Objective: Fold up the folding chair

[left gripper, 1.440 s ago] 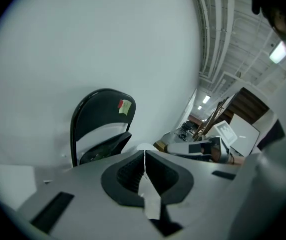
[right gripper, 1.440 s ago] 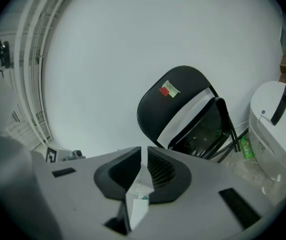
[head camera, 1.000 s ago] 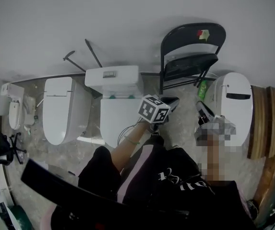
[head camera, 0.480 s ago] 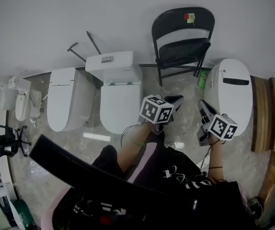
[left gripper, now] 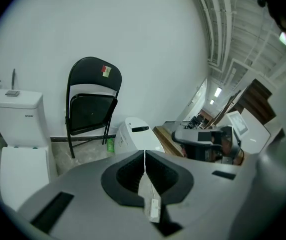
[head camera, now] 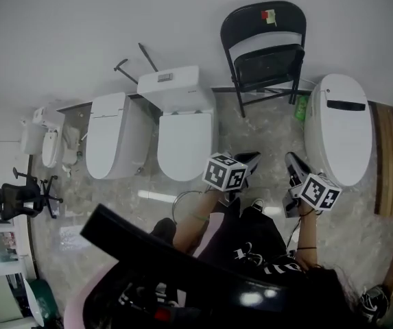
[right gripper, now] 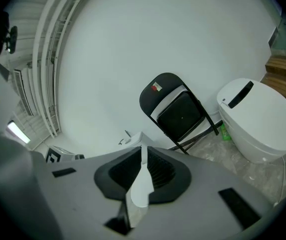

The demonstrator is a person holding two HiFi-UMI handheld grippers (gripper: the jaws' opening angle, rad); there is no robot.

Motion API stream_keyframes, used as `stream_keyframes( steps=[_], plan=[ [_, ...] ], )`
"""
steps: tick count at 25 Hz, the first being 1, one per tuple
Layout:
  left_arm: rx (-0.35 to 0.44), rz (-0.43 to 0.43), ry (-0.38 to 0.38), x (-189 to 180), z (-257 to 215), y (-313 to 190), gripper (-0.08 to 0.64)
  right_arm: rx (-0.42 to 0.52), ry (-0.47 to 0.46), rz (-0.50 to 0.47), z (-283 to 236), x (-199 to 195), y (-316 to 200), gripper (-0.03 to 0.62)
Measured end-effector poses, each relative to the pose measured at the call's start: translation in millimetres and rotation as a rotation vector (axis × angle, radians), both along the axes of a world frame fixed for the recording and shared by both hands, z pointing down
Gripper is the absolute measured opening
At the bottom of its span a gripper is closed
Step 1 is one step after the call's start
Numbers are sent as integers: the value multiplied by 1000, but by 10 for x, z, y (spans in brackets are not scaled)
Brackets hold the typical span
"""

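We saw the white wall (head camera: 114,19) close off the far side, with a row of fixtures along its foot. The floor (head camera: 265,132) lay bare in a lane between the middle toilet (head camera: 182,125) and the right toilet (head camera: 343,125), and that lane ran straight up to the chair (head camera: 265,50). A third toilet (head camera: 117,142) stood left of the middle one, and wooden boards (head camera: 388,156) lined the right edge. The chair stood against the wall, its seat tipped up steeply, well apart from both grippers. A green bottle (head camera: 301,107) sat on the floor between the chair's leg and the right toilet. The left gripper (head camera: 247,160) and right gripper (head camera: 293,164) hung side by side above the lane, both aimed at the chair. The left fingers (left gripper: 147,184) were pressed together on nothing, and the right fingers (right gripper: 140,184) were likewise shut and empty.
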State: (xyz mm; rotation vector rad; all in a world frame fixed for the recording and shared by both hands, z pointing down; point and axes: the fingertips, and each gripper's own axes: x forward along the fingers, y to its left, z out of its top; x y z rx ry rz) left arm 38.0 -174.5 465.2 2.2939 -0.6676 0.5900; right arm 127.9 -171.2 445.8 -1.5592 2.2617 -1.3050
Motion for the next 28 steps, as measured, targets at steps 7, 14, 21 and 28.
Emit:
stream_keyframes(
  steps=[7, 14, 21, 28],
  plan=[
    [59, -11, 27, -174, -206, 56, 9, 22, 5, 19, -80, -93, 234, 46],
    [72, -6, 71, -785, -323, 242, 9, 37, 30, 7, -195, -767, 334, 46],
    [47, 35, 113, -1778, -329, 548, 9, 34, 33, 35, -242, -1838, 581, 46],
    [19, 94, 157, -2388, -209, 962, 9, 20, 17, 114, -113, -2525, 1151, 46]
  ],
)
